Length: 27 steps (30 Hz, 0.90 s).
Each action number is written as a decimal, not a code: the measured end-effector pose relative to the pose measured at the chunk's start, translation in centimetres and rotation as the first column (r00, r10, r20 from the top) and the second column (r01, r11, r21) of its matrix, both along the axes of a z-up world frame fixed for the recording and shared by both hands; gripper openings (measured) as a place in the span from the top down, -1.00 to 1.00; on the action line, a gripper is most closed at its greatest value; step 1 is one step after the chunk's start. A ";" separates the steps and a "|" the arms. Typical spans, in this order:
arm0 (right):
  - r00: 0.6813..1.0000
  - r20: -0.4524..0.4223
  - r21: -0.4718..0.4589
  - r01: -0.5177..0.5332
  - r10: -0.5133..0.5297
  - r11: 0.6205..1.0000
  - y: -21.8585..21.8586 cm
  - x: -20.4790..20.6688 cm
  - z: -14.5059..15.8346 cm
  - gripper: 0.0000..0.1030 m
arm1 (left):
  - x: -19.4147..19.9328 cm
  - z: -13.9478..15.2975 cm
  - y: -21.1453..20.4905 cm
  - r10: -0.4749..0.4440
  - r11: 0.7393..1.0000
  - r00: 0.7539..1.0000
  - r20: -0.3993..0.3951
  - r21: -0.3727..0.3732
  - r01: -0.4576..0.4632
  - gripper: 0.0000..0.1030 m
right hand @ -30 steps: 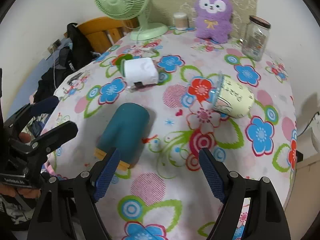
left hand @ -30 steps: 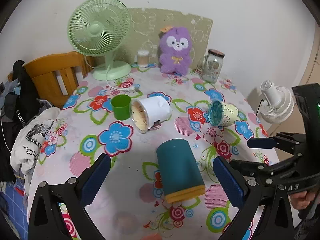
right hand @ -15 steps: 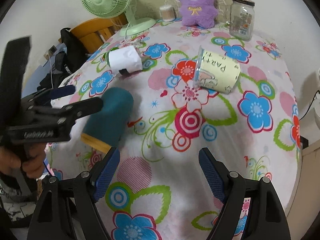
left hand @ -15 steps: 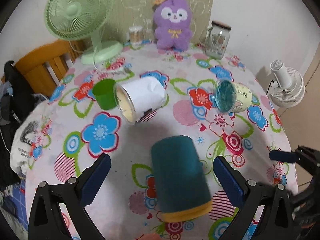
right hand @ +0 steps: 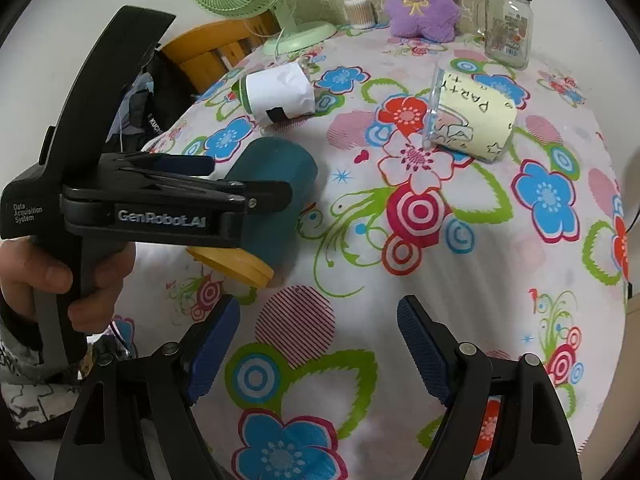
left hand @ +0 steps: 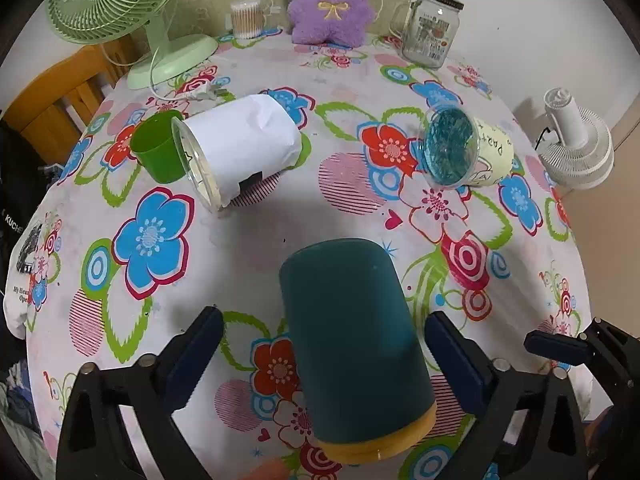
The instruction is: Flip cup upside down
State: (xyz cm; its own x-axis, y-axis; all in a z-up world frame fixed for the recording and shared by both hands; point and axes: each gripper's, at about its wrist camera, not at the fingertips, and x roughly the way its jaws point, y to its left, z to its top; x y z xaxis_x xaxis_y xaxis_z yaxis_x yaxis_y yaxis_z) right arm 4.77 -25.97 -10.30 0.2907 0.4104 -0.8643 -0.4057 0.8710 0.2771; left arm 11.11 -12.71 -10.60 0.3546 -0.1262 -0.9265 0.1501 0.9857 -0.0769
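The teal cup [left hand: 352, 336] lies on its side, low in the frame, between the spread left gripper [left hand: 320, 356]. The right gripper [right hand: 316, 344] is spread too, holding nothing, above the table [right hand: 400, 272].

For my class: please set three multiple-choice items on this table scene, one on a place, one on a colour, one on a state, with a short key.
1. Where does the small green cup stand?
A. beside the white-wrapped cup
B. beside the glass jar
C. on the chair

2. What colour is the rim band of the teal cup?
A. red
B. yellow
C. white

3. How does the left gripper stand?
A. shut on the cup
B. open, a finger on either side of the lying cup
C. out of view

Key: 1 A, it stands at that cup's mouth; 2 B, the band shows yellow in both views; 3 B, gaps show beside the cup.
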 end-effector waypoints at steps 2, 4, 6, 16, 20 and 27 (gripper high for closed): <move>1.000 -0.005 0.006 0.001 -0.001 1.000 0.1 0.0 -0.3 -0.61 | 0.2 -0.3 0.0 0.001 1.000 1.000 -0.015 0.001 -0.001 -0.70; 1.000 -0.009 0.012 -0.001 0.001 1.000 0.3 0.1 -0.4 -0.61 | 0.5 -0.7 0.2 0.002 1.000 0.999 -0.046 -0.030 -0.004 -0.45; 1.000 -0.010 0.015 -0.004 0.004 1.000 0.5 0.0 -0.5 -0.61 | 0.7 -0.8 0.4 0.008 0.999 0.998 -0.062 -0.051 -0.011 -0.43; 1.000 0.004 0.030 0.008 -0.008 1.000 0.2 -0.2 -0.1 -0.61 | -0.2 0.7 1.2 0.007 0.997 1.000 -0.012 -0.072 -0.008 -0.39; 1.000 0.008 0.035 0.004 -0.004 0.999 0.4 -0.4 0.1 -0.61 | -1.2 2.7 2.0 0.022 0.996 0.999 0.048 -0.086 -0.018 -0.38; 0.999 0.027 0.039 -0.022 0.021 0.999 1.7 -0.9 0.8 -0.61 | -3.5 5.9 3.4 0.038 0.995 0.990 0.137 -0.098 -0.024 -0.35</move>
State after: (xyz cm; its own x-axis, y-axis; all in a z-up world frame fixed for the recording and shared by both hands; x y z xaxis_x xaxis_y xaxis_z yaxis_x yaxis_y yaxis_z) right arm 3.86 -24.25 -9.51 0.3044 0.4505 -0.8393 -0.4317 0.8507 0.3000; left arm 7.59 -9.34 -4.72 0.4840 -0.1993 -0.8520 0.1352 0.9790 -0.1522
